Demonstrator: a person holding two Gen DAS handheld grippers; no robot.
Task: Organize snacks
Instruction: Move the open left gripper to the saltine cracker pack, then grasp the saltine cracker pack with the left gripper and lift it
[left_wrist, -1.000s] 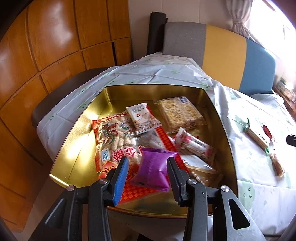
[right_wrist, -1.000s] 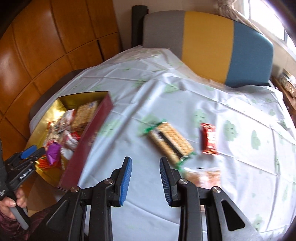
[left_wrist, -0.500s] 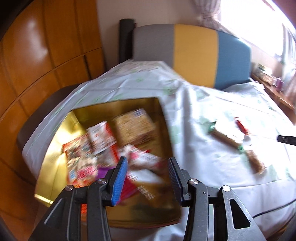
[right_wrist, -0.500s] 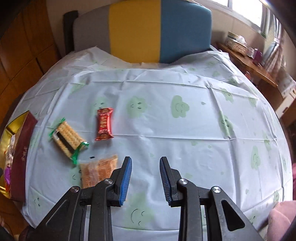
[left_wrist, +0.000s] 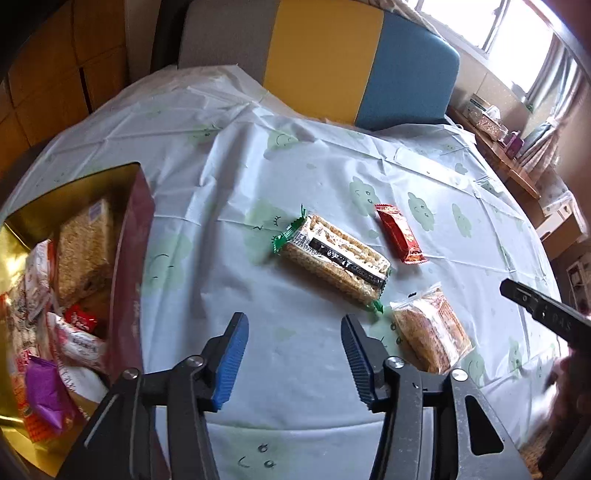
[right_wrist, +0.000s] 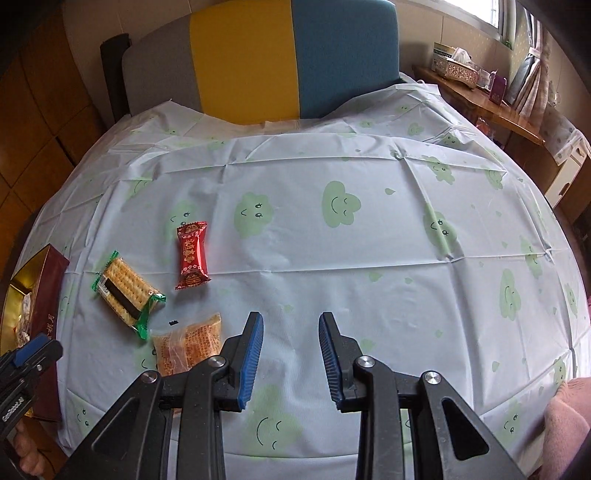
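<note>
Three snacks lie on the tablecloth: a cracker pack with green ends (left_wrist: 332, 258) (right_wrist: 125, 291), a red wrapped candy (left_wrist: 399, 233) (right_wrist: 192, 254) and an orange biscuit pack (left_wrist: 430, 326) (right_wrist: 188, 343). The gold-lined box (left_wrist: 129, 236) (right_wrist: 48, 280) at the left holds several snacks, among them a purple packet (left_wrist: 46, 395). My left gripper (left_wrist: 293, 328) hangs over bare cloth just short of the cracker pack, its jaws opening with nothing between them. My right gripper (right_wrist: 291, 332) is open and empty over the cloth, right of the orange pack.
A chair back in grey, yellow and blue (right_wrist: 295, 55) stands behind the table. A wooden shelf with boxes (right_wrist: 476, 92) runs along the right wall. A pink sleeve (right_wrist: 569, 417) shows at the lower right. Wooden panelling lines the left.
The left gripper let the purple packet drop in the box, swung right over the tablecloth and widened. The right gripper swung right early on, then stayed still.
</note>
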